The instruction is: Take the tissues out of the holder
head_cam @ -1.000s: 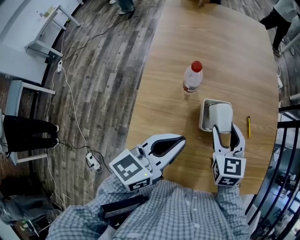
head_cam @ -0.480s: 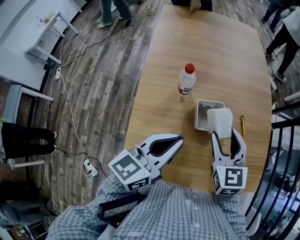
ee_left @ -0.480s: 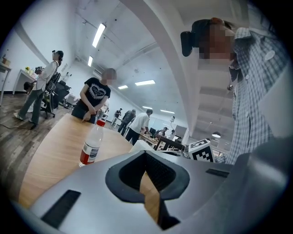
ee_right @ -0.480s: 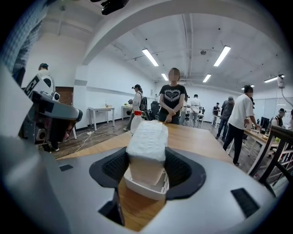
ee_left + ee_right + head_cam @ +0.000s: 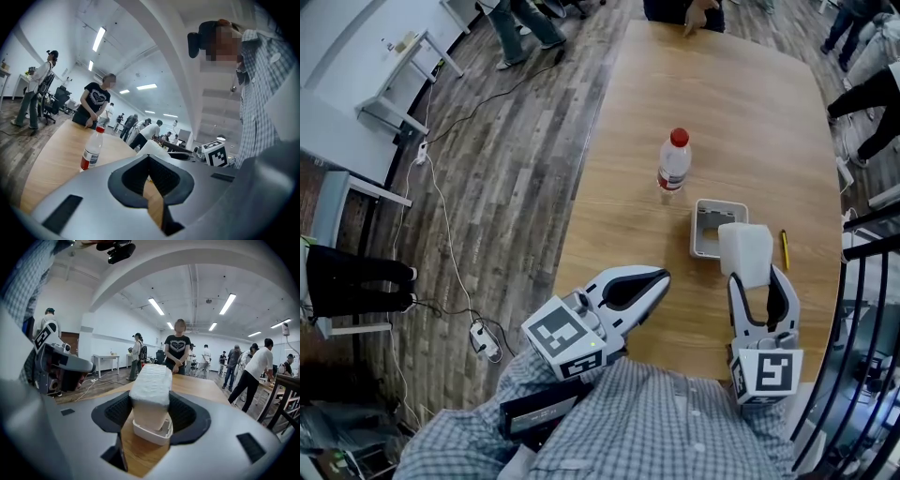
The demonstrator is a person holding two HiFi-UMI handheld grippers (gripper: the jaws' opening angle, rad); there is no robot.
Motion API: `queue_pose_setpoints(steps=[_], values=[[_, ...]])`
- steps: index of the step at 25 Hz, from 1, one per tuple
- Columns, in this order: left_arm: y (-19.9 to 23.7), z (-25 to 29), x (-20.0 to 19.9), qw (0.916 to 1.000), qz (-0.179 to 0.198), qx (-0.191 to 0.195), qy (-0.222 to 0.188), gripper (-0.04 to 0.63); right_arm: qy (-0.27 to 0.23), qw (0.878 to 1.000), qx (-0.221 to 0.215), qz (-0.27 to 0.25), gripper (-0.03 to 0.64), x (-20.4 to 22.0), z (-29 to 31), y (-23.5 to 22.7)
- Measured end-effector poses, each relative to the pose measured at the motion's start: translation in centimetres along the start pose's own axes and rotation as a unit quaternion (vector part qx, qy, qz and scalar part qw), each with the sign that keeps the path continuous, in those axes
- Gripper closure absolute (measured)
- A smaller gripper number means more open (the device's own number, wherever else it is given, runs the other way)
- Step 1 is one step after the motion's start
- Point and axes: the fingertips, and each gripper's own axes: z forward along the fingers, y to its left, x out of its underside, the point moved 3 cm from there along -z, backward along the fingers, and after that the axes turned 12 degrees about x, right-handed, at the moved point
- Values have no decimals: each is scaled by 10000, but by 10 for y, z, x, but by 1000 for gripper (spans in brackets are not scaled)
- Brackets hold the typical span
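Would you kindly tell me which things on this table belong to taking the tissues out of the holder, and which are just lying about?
Part of the job:
- tissues, clamped in the right gripper
- holder

Just lying about:
- bottle with a red cap
- pencil

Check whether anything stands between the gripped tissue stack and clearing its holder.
Nothing visible does. The right tongs clamp the tissue stack directly, above the open-topped holder. The bottle stands apart beyond the holder, and the pencil lies on the table to its right.
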Motion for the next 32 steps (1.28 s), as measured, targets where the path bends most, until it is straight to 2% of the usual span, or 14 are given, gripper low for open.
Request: queue_pose_setpoints(steps=[32], values=[[-10,-5,2,9998,57,-178,-69,589,-265,9988,-358,-192,365,-9,-11,8]])
